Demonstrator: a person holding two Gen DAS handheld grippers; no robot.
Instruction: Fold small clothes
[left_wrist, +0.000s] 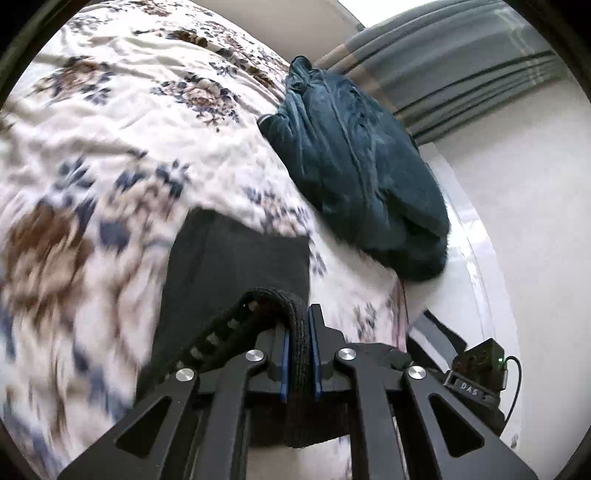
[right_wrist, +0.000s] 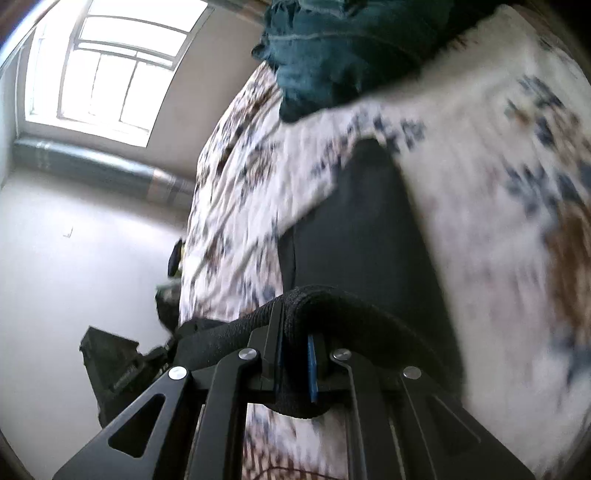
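Left tongs (left_wrist: 300, 325) and right tongs (right_wrist: 295, 332) both clamped on ribbed waistband of black garment (left_wrist: 236, 258); plush teal garment (left_wrist: 354, 166) upper right on floral bedspread (left_wrist: 110, 129).

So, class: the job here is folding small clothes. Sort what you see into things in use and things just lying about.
In use:
- black garment, its thick edge pinched by both grippers
- left gripper, jaws shut on it
- right gripper, jaws shut on it
- floral bedspread, the work surface

Lying about:
- teal garment, heaped at the bed's edge
- curtain
- window
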